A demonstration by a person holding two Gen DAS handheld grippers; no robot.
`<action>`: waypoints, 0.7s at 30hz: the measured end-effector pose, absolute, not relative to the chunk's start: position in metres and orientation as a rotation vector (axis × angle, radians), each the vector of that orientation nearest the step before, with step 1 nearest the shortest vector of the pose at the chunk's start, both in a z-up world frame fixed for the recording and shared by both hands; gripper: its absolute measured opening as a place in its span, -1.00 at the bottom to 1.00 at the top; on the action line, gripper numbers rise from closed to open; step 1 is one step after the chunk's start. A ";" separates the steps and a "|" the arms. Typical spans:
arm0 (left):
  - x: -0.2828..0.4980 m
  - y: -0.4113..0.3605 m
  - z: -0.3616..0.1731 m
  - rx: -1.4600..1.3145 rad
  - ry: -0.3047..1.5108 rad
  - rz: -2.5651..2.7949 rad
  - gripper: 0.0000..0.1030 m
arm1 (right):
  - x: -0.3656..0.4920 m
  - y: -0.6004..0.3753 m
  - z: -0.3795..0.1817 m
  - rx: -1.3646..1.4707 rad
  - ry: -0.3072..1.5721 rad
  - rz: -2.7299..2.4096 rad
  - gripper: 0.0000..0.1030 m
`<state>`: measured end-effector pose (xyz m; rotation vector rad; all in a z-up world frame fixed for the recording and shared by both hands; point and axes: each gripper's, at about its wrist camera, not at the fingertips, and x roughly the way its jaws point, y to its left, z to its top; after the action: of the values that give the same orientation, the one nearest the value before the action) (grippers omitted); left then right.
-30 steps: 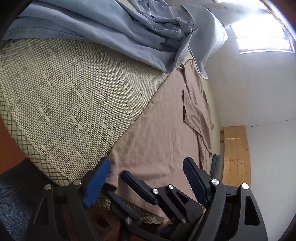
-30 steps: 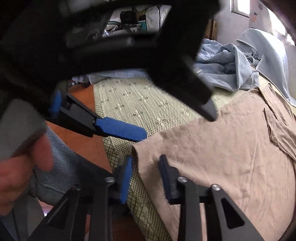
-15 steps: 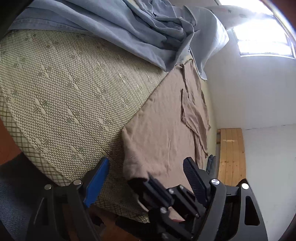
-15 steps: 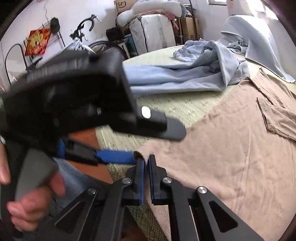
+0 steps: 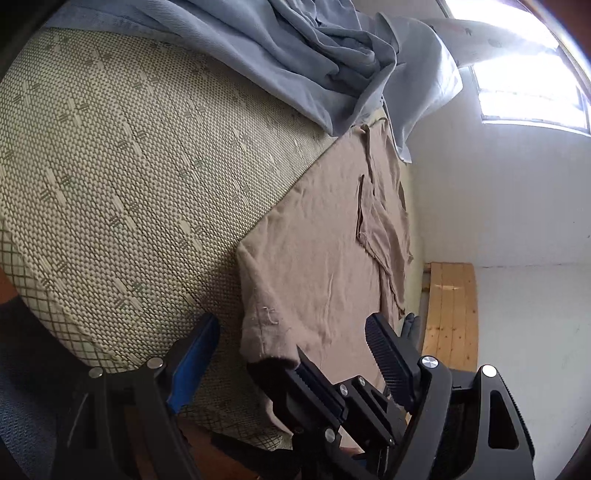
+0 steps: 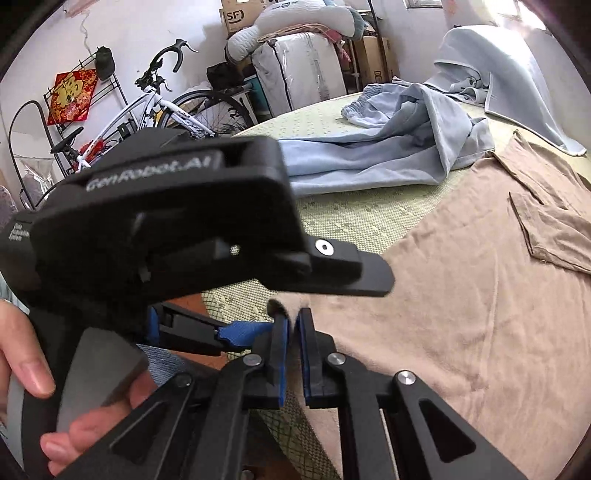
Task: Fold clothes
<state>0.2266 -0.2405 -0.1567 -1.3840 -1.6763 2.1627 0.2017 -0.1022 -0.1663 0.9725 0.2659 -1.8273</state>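
Nearest, the right claw (image 6: 291,354) is all but closed, its blue pads pinching the near corner of the tan shirt (image 6: 461,306) and lifting that corner slightly off the woven mat (image 5: 122,192); its jaws are easing apart a touch, with cloth between them. The left claw (image 5: 291,350) stands wide open just beside that corner, one finger over the mat, the other over the shirt, gripping nothing. The shirt lies spread flat on the mat-covered bed, chest pocket upward, collar at the far end. Judgement: the first fold is beginning, one hem corner secured. The next move appears to call for the left claw to take a second hem point, then both to carry the hem toward the collar. Beyond lies a heap of blue garments (image 6: 388,158). Legible writing: "GenRobot.AI" on the left claw's housing (image 6: 155,171); "SF" on a far carton (image 6: 235,15).
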 end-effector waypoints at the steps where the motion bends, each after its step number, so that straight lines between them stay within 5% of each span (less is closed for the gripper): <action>1: 0.227 -0.241 -0.157 -1.388 -1.681 2.161 0.63 | 0.203 -0.103 -0.166 0.975 0.272 -1.824 -0.88; 7: 0.226 -0.242 -0.161 -1.401 -1.708 2.148 0.62 | 0.202 -0.105 -0.171 1.011 0.311 -1.802 -0.77; 10: 0.225 -0.241 -0.161 -1.409 -1.705 2.153 0.58 | 0.204 -0.097 -0.166 1.014 0.344 -1.821 -0.48; 14: 0.225 -0.241 -0.161 -1.453 -1.692 2.177 0.24 | 0.209 -0.080 -0.156 0.990 0.355 -1.835 -0.06; 21: 0.222 -0.236 -0.160 -1.507 -1.663 2.173 -0.34 | 0.219 -0.042 -0.140 0.960 0.455 -1.950 -0.03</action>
<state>0.2224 -0.2356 -0.1602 -1.5068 -1.6633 2.1734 0.2191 -0.0423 -0.1398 0.9596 0.4549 -1.9502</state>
